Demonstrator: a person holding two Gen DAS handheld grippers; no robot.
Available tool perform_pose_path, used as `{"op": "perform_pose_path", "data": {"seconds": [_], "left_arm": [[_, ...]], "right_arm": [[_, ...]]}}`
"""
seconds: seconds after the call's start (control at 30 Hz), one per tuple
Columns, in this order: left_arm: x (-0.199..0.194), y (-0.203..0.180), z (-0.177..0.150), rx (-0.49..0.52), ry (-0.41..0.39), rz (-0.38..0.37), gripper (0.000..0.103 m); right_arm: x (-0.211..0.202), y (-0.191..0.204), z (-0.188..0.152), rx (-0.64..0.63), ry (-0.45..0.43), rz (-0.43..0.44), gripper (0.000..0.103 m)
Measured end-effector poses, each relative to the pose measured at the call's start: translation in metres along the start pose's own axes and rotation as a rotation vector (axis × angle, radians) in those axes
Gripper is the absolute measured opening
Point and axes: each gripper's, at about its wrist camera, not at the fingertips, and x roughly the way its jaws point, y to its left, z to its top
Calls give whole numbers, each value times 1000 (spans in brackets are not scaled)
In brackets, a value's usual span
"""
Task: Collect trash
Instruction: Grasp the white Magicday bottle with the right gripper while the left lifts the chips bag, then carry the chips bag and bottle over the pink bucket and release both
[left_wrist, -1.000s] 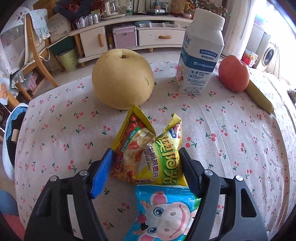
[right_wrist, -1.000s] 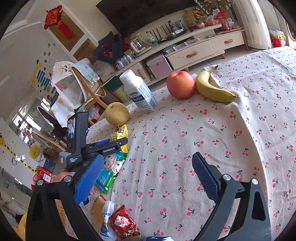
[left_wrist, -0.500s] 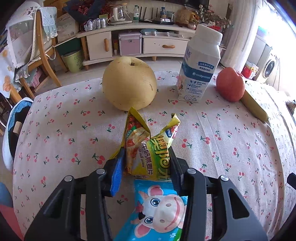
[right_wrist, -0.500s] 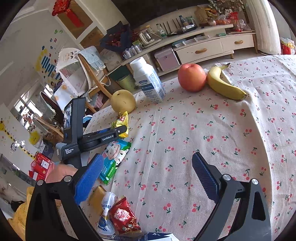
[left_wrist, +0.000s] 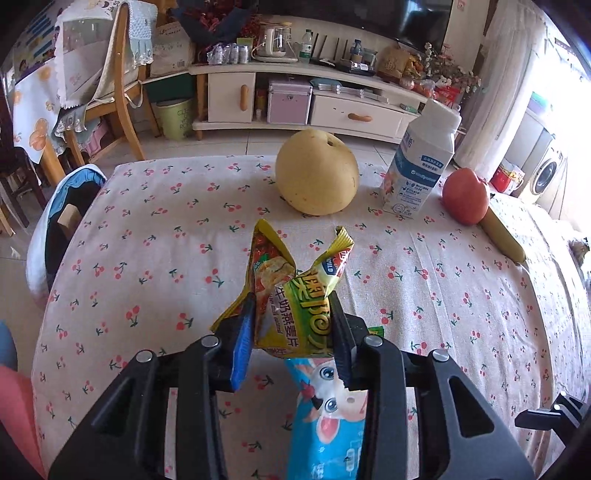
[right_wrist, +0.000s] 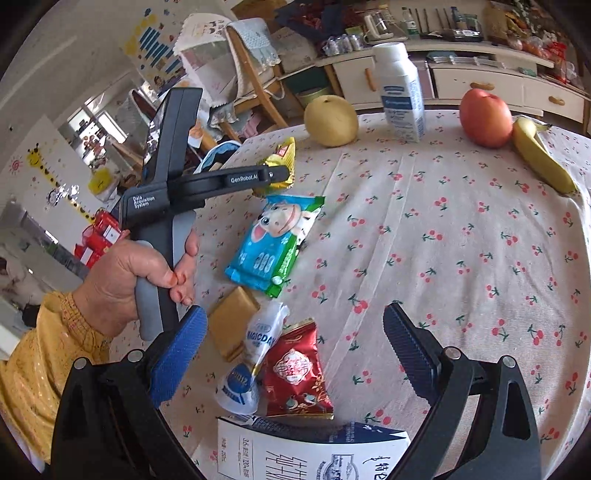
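My left gripper (left_wrist: 293, 328) is shut on a crumpled yellow snack wrapper (left_wrist: 295, 291), lifted a little off the tablecloth; the right wrist view shows that wrapper (right_wrist: 280, 162) pinched at the tool's tip. Under it lies a blue cartoon-cow packet (left_wrist: 328, 417), also seen as the blue cartoon-cow packet (right_wrist: 275, 243). My right gripper (right_wrist: 295, 350) is open above a red snack packet (right_wrist: 295, 376), a white-and-blue wrapper (right_wrist: 255, 354) and a gold packet (right_wrist: 232, 321). A white carton (right_wrist: 314, 454) lies at the bottom edge.
A pear (left_wrist: 317, 177), a milk bottle (left_wrist: 421, 166), an apple (left_wrist: 466, 195) and a banana (left_wrist: 504, 236) stand along the far side of the cherry-print table (left_wrist: 147, 258). A wooden chair (left_wrist: 110, 92) and a green bin (left_wrist: 175, 118) are beyond. A hand (right_wrist: 129, 273) holds the left tool.
The left jaws closed on the yellow wrapper and lifted it back off the table. The right gripper swung left and down over the wrappers near the front edge.
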Motion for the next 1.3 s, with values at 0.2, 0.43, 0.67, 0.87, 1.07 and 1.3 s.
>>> {"op": "perform_pose_path", "data": {"seconds": [0.2,0.43,0.67,0.87,1.07,1.3], "left_arm": [[-33,21,-15,-42,-55,-17,38],[-72,37,-47,-63,-94,-29,38],[-96,48,-81,-105,-110,-36,38],[-105,56,-96,-132,-121,-54,38],[-106,64,-104,-145,-133,-91,38],[-104,74,-108,-158,-126,-134,38]], "right_arm": [[8,14,-7,-35,31,10,80],[14,27,-14,-77,62,6,71],[23,36,-22,-119,84,-33,61],[31,44,-25,-165,80,-76,60],[38,55,-26,-231,66,-142,49],[39,71,-26,-298,15,-202,35]]}}
